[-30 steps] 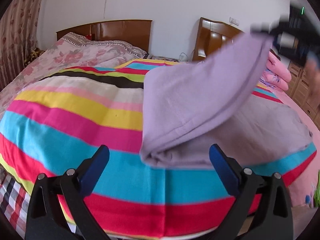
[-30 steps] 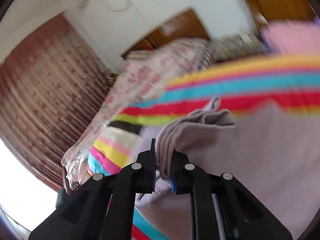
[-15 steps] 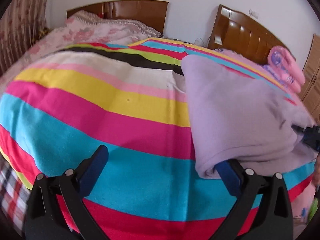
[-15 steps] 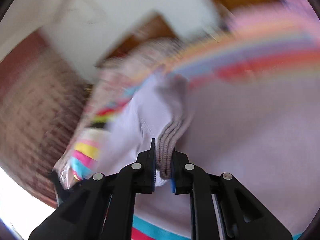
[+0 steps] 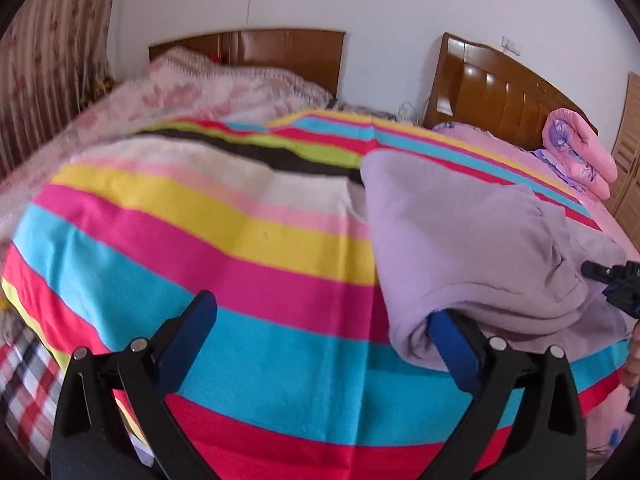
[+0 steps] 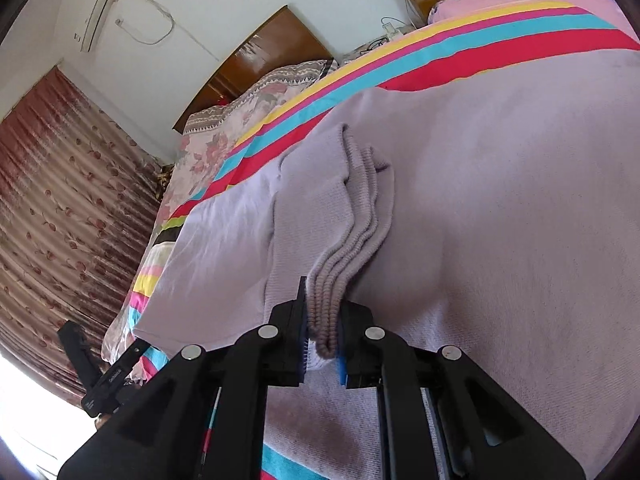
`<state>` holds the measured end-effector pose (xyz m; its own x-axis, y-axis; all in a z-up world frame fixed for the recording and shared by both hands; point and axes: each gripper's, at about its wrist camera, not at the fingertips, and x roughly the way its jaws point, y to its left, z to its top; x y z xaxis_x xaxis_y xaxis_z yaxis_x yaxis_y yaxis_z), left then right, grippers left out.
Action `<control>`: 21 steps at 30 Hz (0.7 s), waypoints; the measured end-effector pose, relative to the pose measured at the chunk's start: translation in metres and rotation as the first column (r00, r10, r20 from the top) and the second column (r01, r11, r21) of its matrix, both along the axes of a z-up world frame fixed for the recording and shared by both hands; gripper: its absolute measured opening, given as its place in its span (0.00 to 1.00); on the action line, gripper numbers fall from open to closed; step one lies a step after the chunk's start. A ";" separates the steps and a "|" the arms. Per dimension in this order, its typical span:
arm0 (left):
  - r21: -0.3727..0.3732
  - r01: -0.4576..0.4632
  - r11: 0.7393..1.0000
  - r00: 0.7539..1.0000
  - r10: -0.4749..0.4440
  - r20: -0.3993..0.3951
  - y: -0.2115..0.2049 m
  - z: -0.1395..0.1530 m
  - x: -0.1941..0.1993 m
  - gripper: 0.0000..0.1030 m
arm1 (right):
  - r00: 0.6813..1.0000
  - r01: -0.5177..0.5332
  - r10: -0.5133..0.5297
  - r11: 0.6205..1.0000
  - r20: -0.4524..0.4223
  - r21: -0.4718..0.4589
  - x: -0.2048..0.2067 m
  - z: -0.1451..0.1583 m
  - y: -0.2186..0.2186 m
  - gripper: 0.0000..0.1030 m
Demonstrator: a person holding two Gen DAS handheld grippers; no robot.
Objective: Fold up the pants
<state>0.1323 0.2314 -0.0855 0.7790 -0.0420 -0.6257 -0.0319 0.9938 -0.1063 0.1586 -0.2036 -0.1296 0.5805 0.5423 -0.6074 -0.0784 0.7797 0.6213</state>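
Striped bedspread lies broad and bare left of the folded lilac pants, which rest toward the bed's right edge, their ribbed cuffs clamped in the right claw, while the left claw gapes wide, one finger tucked under their near fold.

1. In your left wrist view, the pants lie on the blanket, right of centre.
2. Your left gripper sits at the bottom, one finger under their fold.
3. A headboard stands upper right, behind.
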 end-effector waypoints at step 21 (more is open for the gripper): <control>0.155 -0.018 0.988 0.999 0.023 -0.034 0.021 -0.002 -0.050 0.99 | 1.000 0.018 -0.019 0.975 -0.004 -0.222 -0.031 0.021 0.001 0.28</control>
<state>0.0824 0.2523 -0.0870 0.7560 0.0735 -0.6504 -0.0535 0.9973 0.0505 0.1274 -0.2026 -0.1087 0.5850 0.3829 -0.7150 -0.0595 0.8994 0.4330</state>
